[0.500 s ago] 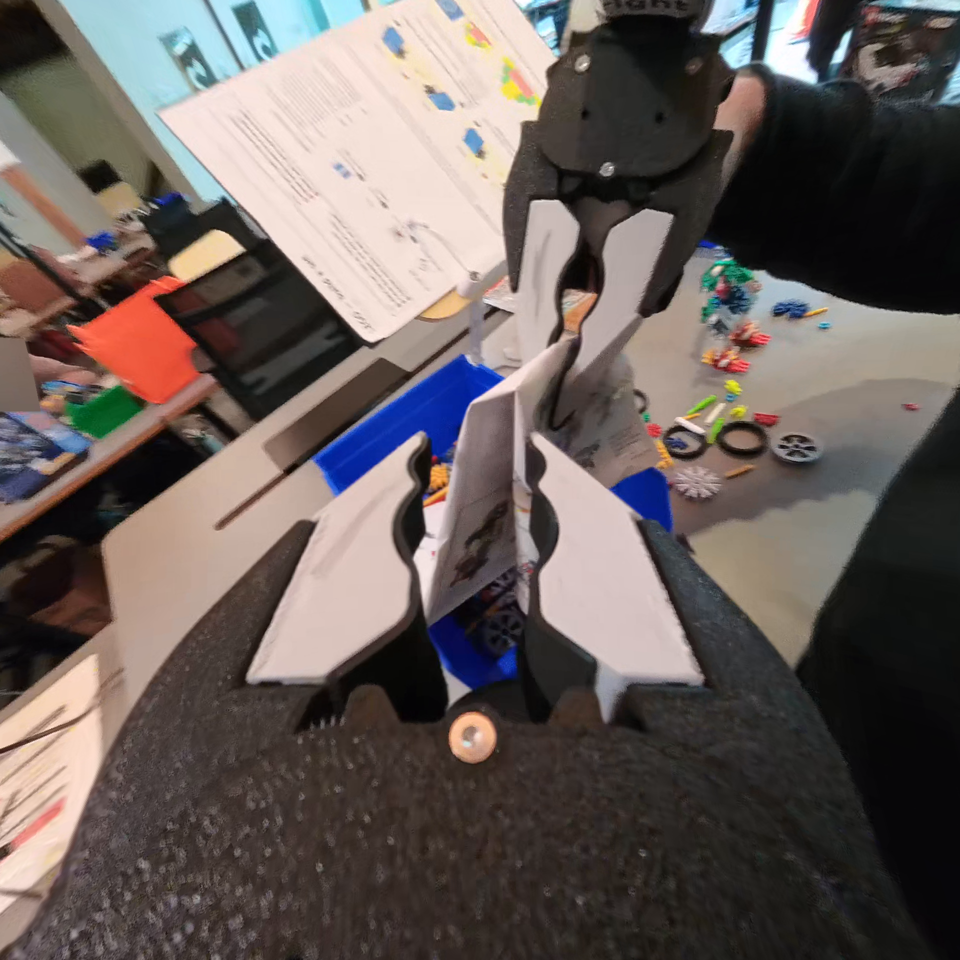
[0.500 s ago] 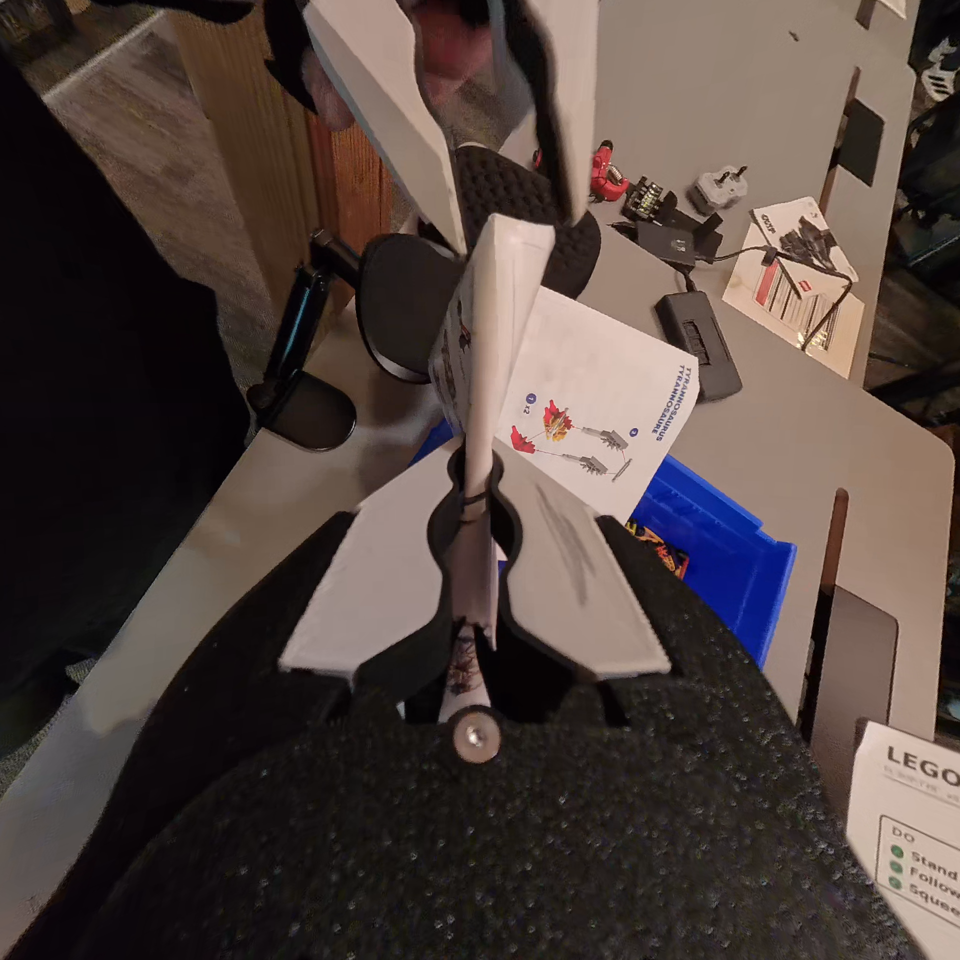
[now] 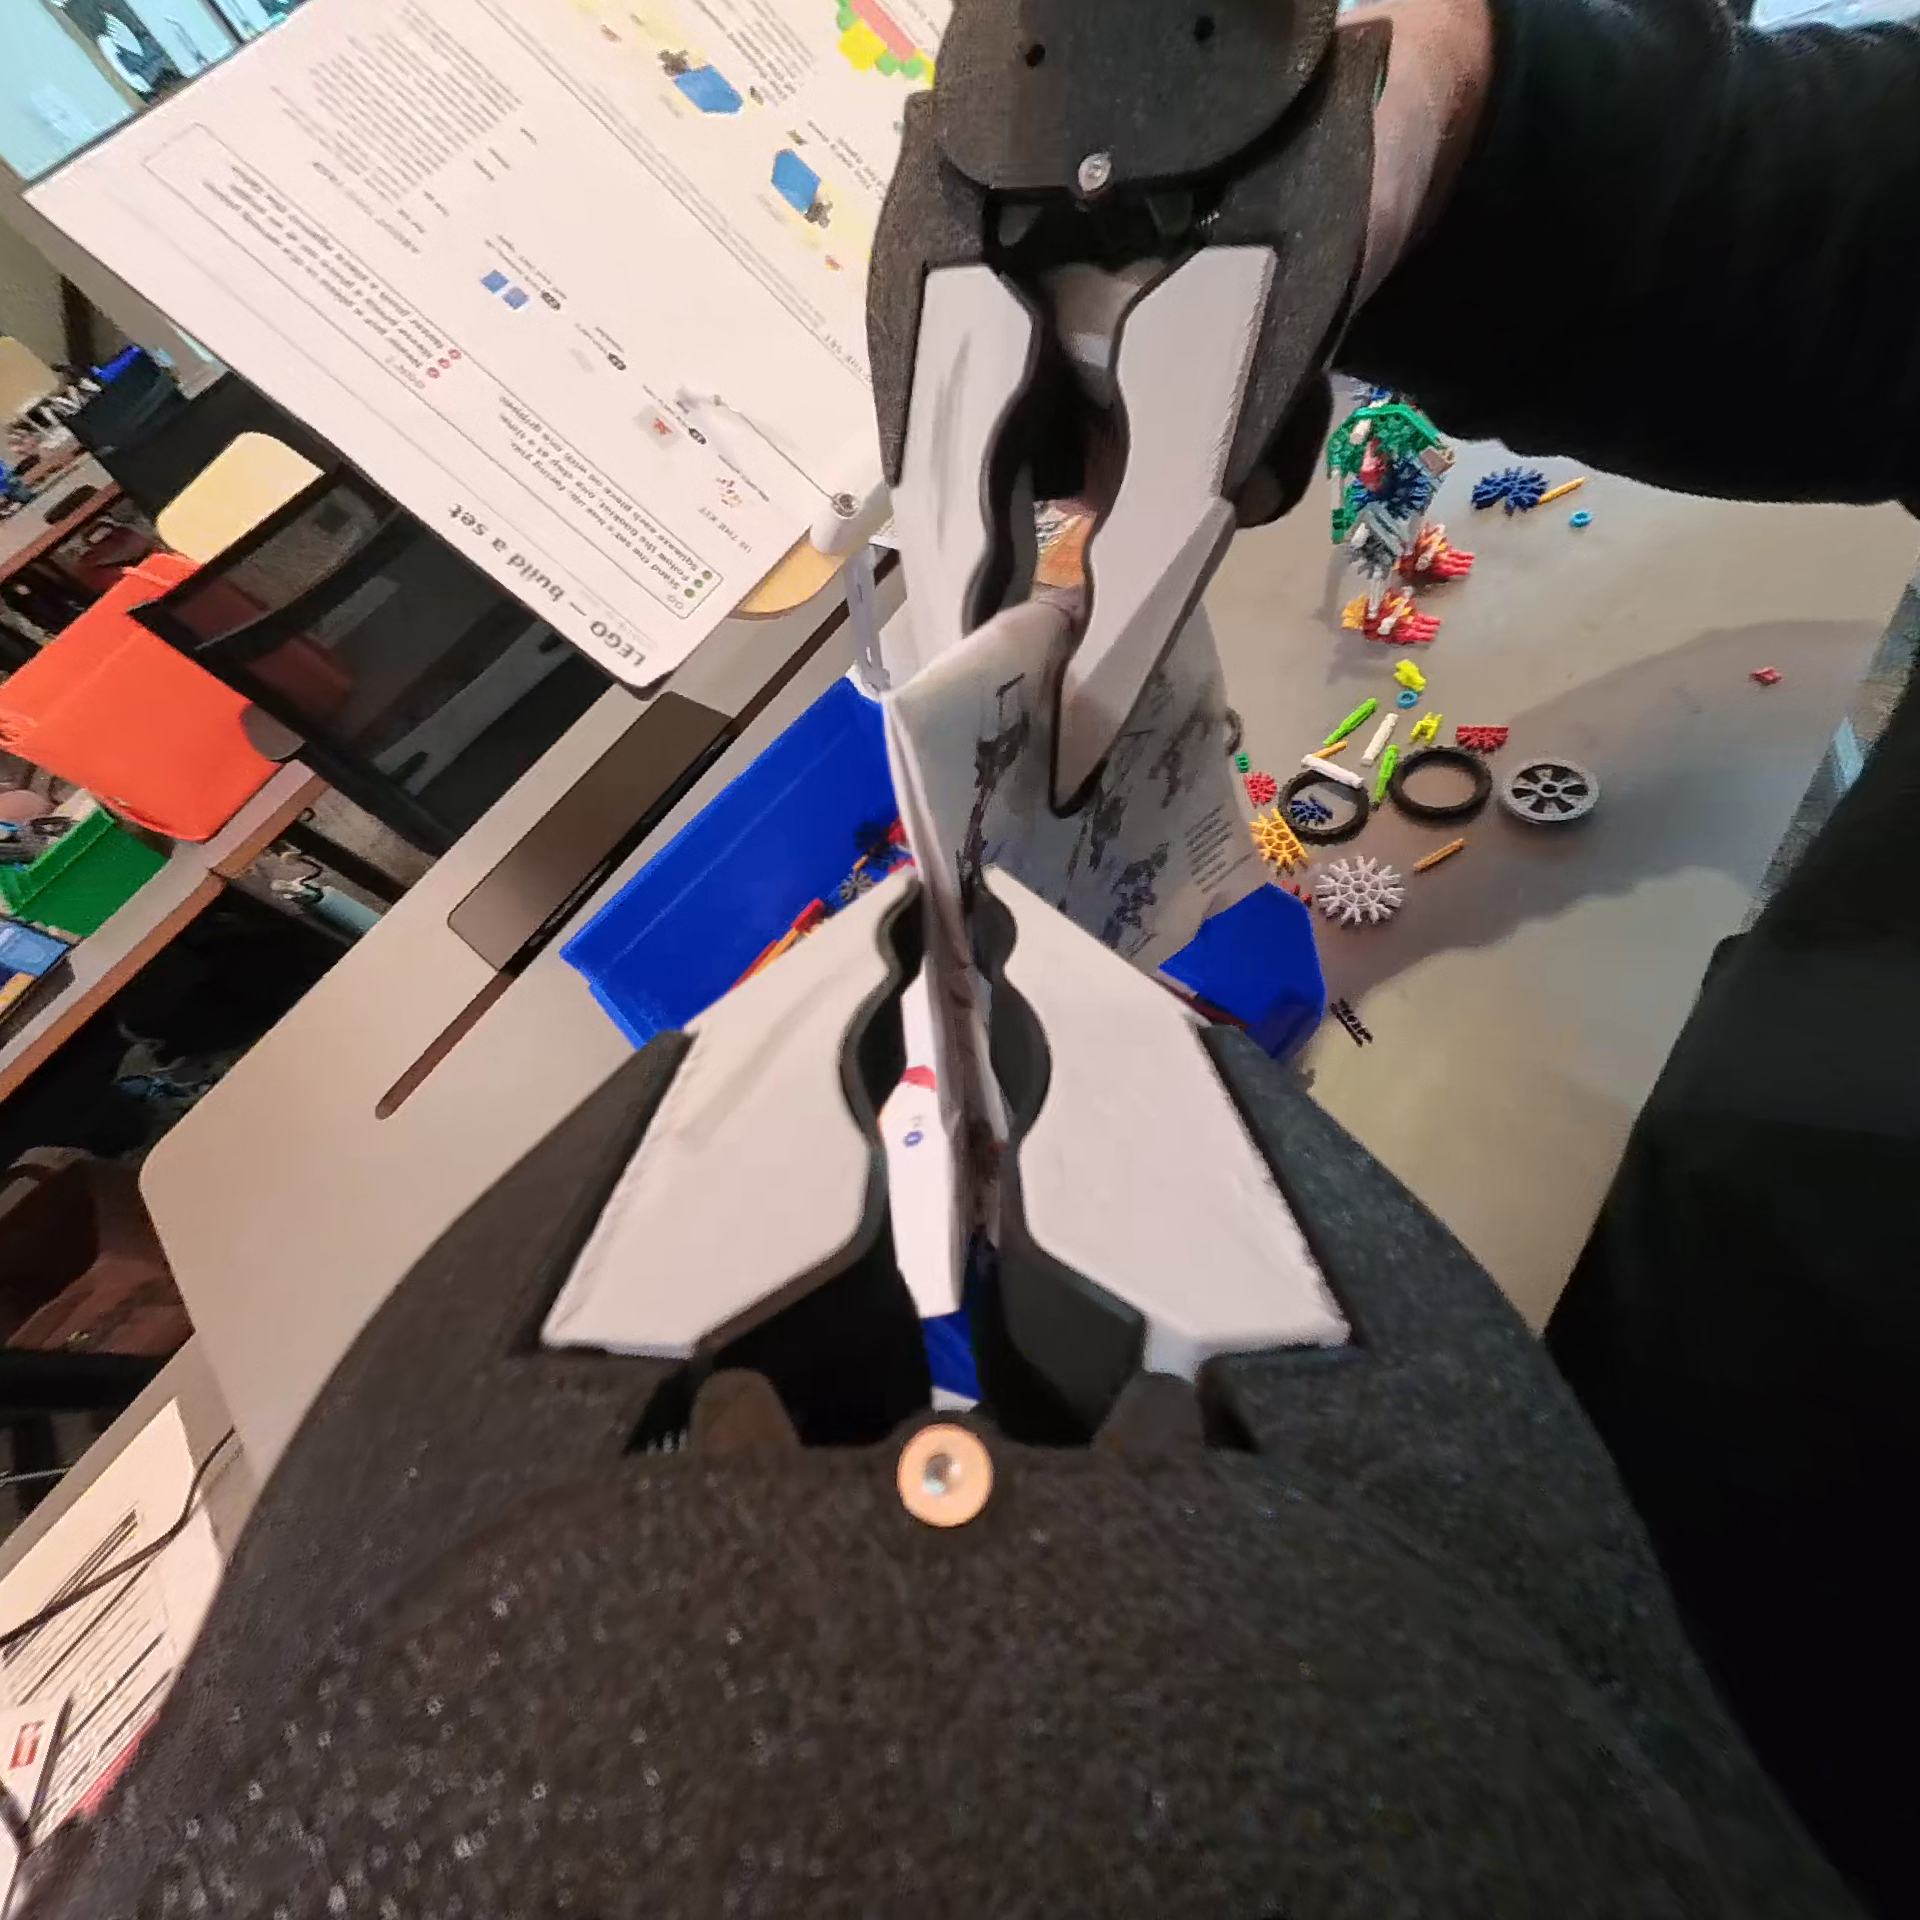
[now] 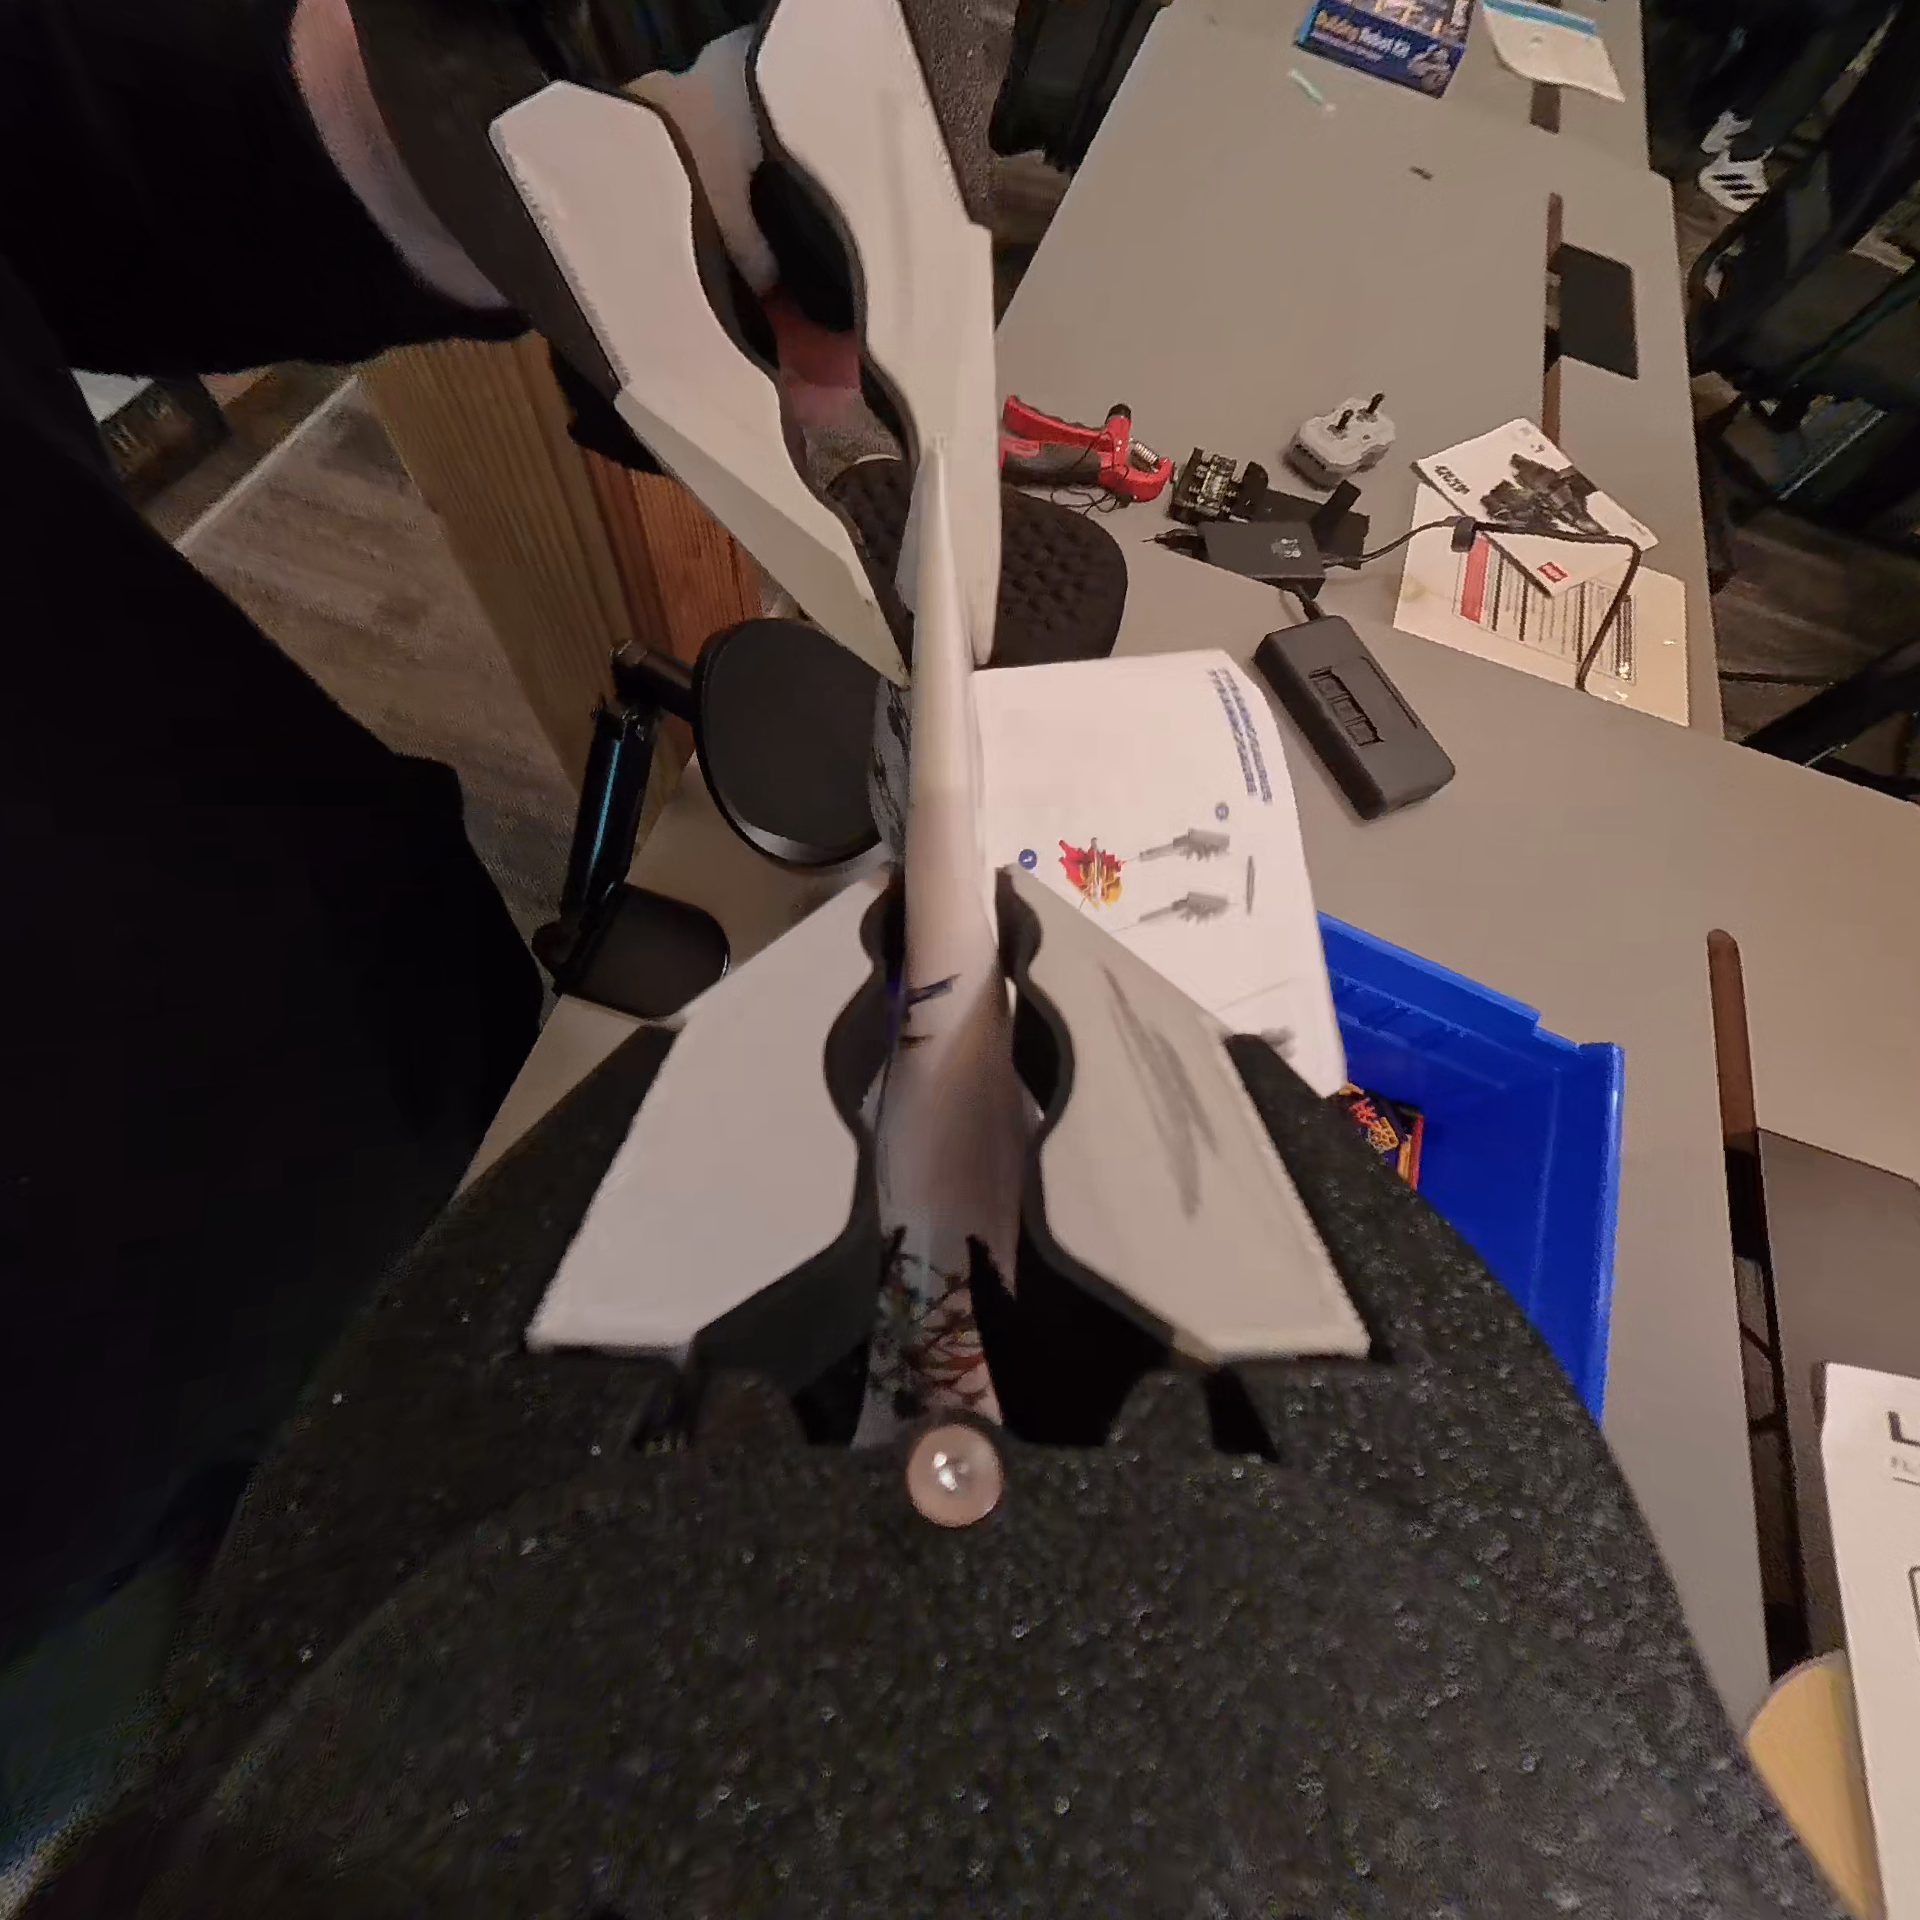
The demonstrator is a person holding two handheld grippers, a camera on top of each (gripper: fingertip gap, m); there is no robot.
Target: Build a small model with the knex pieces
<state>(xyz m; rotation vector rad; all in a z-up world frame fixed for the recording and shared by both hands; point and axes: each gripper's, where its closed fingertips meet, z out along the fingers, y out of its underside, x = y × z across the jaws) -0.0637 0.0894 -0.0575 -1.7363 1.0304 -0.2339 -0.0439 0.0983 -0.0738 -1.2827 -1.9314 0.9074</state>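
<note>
Two grippers on one booklet (image 3: 940,831), held edge-on above the blue bin (image 3: 727,883). Left wrist view: my left gripper (image 3: 951,904) clamps the booklet; right gripper (image 3: 1023,665) pinches its far end; I count two black tyres (image 3: 1439,784) right of the bin. Right wrist view: right gripper (image 4: 940,894) squeezes the booklet (image 4: 940,727), one open page over the bin (image 4: 1486,1091).

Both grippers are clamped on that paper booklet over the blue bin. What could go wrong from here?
1. Tearing: the left gripper and right gripper both pinch the thin booklet from opposite ends; pulling apart or twisting may rip or crease it.
2. Slip: each grip is on an edge of folded pages, so a page could slide out and the booklet drop into the blue bin of parts.
3. Collision: the fingertips nearly meet, and the tilted instruction sheet sits close behind.
</note>
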